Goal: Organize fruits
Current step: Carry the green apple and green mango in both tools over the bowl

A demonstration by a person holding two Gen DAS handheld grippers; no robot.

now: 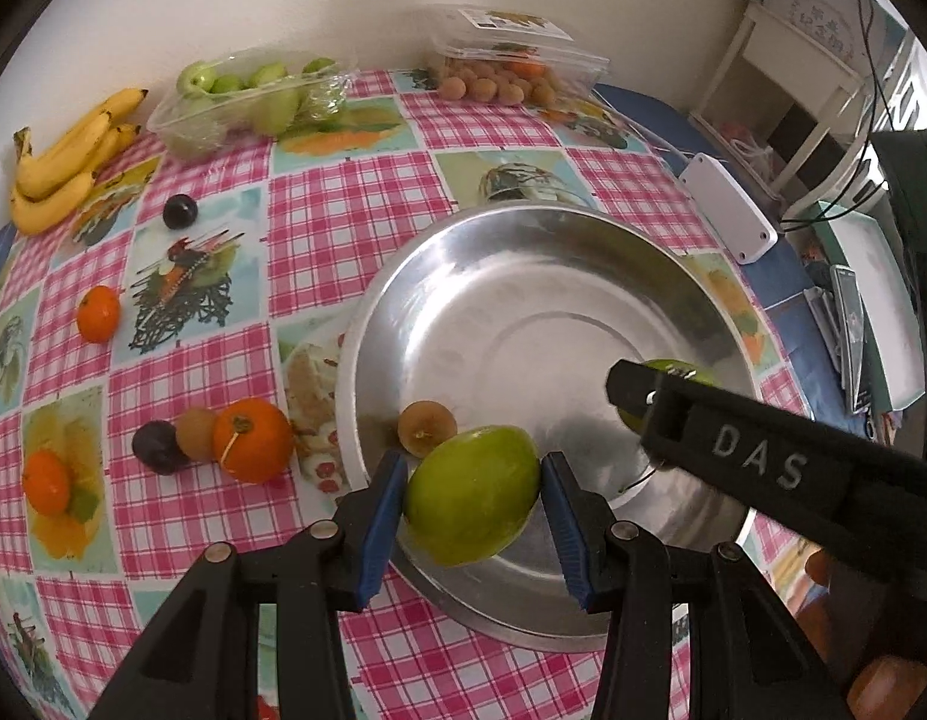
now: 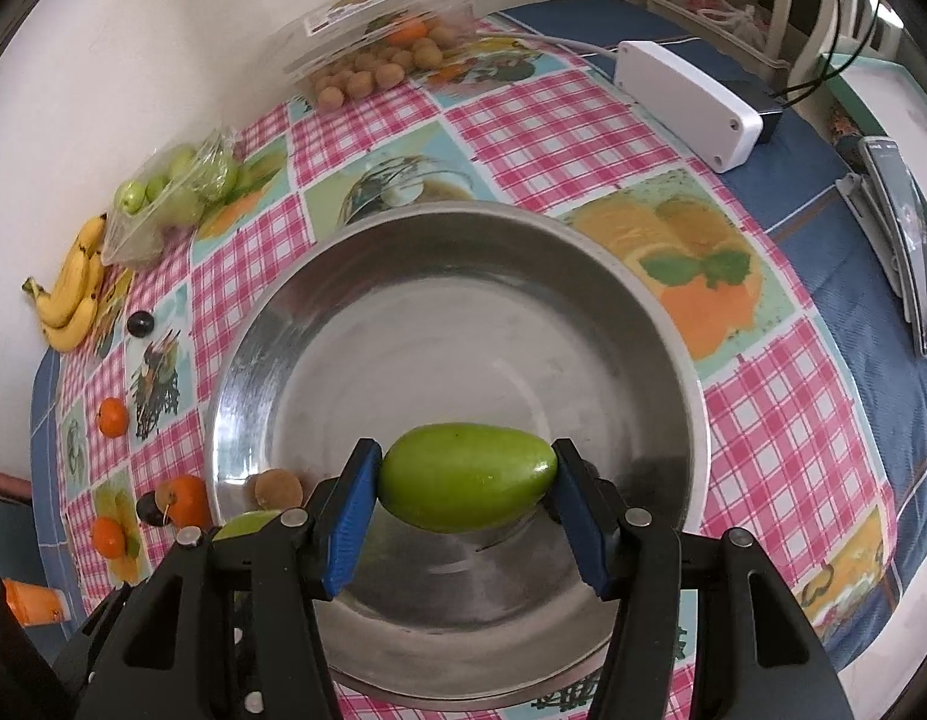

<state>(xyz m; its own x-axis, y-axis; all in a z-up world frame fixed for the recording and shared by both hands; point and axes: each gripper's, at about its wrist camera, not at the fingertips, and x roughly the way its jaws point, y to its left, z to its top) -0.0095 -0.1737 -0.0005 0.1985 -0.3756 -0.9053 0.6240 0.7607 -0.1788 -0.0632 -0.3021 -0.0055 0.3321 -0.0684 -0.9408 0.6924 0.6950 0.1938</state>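
Two grippers hang over the steel bowl (image 2: 457, 324), which holds just one small brown fruit (image 1: 427, 427) by its left wall (so the sorting looks barely begun). Each claw pinches a green fruit: the left gripper (image 1: 472, 495) clamps one (image 1: 472, 492) above the near rim, the right gripper (image 2: 466, 486) another (image 2: 466, 477) over the basin. Still loose on the checked tablecloth (image 1: 355, 192) are three mandarins, the nearest (image 1: 253, 439) beside the bowl, and two dark plums (image 1: 180, 211).

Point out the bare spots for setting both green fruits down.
The metal bowl is bare across its middle and far side. Crowded: its near-left edge by the brown fruit, and the cloth beside it with oranges.
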